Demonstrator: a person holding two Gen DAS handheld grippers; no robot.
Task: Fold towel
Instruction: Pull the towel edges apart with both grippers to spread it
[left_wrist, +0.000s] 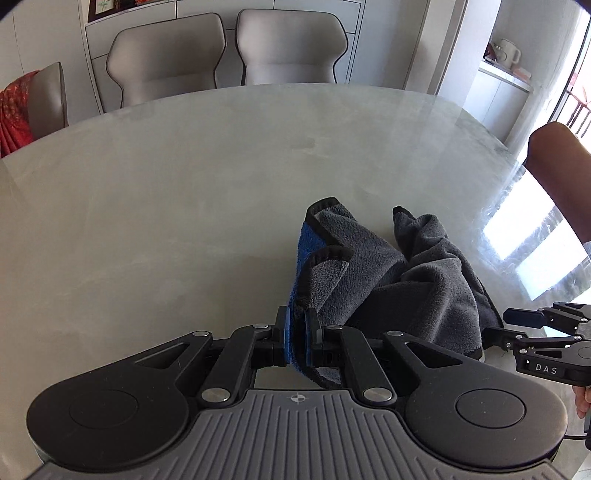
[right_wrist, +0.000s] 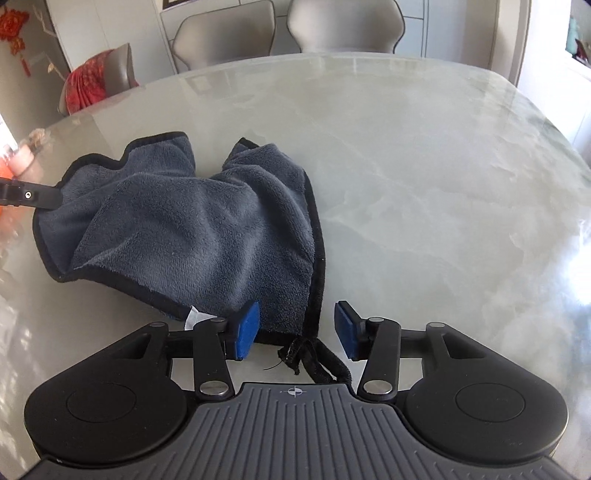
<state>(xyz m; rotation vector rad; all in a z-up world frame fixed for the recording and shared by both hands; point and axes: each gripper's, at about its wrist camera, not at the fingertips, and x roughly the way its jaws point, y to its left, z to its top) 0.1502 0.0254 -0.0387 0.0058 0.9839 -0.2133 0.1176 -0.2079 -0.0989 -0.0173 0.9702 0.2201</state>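
A grey towel (left_wrist: 417, 280) with a black hem and a blue underside lies crumpled on the pale marble table (left_wrist: 184, 206). My left gripper (left_wrist: 298, 328) is shut on the towel's near left edge, blue side showing between the pads. In the right wrist view the towel (right_wrist: 192, 229) spreads left of centre. My right gripper (right_wrist: 295, 328) is open, its jaws either side of the towel's near right corner, where a frayed black hanging loop (right_wrist: 314, 358) lies. The right gripper also shows in the left wrist view (left_wrist: 517, 328), and one left finger shows at the left edge of the right wrist view (right_wrist: 33, 195).
Two grey chairs (left_wrist: 229, 55) stand at the table's far side. A third chair with a red cloth (left_wrist: 22, 110) is at the far left. A forearm (left_wrist: 561, 177) reaches in from the right. Bright window glare lies on the table's right part (left_wrist: 528, 251).
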